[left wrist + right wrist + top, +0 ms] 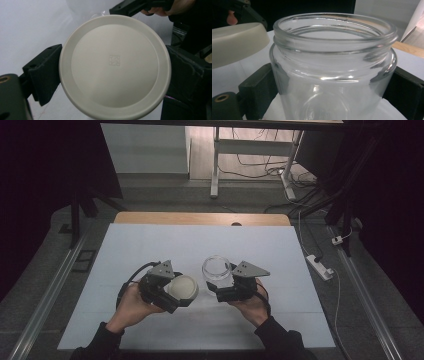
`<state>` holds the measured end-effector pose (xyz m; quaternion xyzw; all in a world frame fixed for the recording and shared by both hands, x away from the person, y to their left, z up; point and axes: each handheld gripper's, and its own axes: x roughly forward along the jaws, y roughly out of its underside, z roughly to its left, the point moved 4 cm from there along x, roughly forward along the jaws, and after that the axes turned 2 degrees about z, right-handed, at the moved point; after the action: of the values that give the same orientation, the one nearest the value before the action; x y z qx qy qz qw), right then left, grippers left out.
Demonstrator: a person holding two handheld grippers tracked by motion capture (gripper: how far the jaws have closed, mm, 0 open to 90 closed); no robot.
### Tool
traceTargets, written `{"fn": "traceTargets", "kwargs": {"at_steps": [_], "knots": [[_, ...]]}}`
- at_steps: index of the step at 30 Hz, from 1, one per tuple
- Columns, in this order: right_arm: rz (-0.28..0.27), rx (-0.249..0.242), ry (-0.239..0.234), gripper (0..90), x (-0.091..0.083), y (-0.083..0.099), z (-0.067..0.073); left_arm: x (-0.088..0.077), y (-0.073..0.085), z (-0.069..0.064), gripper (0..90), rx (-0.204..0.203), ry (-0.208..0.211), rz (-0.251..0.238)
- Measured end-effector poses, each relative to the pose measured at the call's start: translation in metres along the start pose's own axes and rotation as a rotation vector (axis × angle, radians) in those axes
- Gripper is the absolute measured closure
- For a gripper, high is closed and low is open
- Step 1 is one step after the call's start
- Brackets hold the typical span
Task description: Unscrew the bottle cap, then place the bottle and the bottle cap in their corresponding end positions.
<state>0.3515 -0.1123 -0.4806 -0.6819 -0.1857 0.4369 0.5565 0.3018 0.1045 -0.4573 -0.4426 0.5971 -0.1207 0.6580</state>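
One glass jar (pixel 216 267) stands upright, mouth up, clamped by the right hand-held gripper (pixel 226 285); the left hand-held gripper (pixel 176 292) clamps one cream lid (pixel 183 287) edgewise.

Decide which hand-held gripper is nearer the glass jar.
Right: the right hand-held gripper clamps the glass jar; the left hand-held gripper holds the lid beside it.

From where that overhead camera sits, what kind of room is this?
Probably a lab or recording studio, not a kitchen: dark curtains surround a covered table, a power strip and cables lie on the floor, and each hand-held gripper grasps a prop, the lid and the jar.
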Motion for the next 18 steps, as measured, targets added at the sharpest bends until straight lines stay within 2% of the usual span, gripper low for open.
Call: {"fn": "traceTargets", "kwargs": {"at_steps": [18], "knots": [[-0.002,0.0,0.018,6.9,0.01,-0.002,-0.012,0.018,0.01,-0.004,7.9,0.0,0.006,0.024]]}}
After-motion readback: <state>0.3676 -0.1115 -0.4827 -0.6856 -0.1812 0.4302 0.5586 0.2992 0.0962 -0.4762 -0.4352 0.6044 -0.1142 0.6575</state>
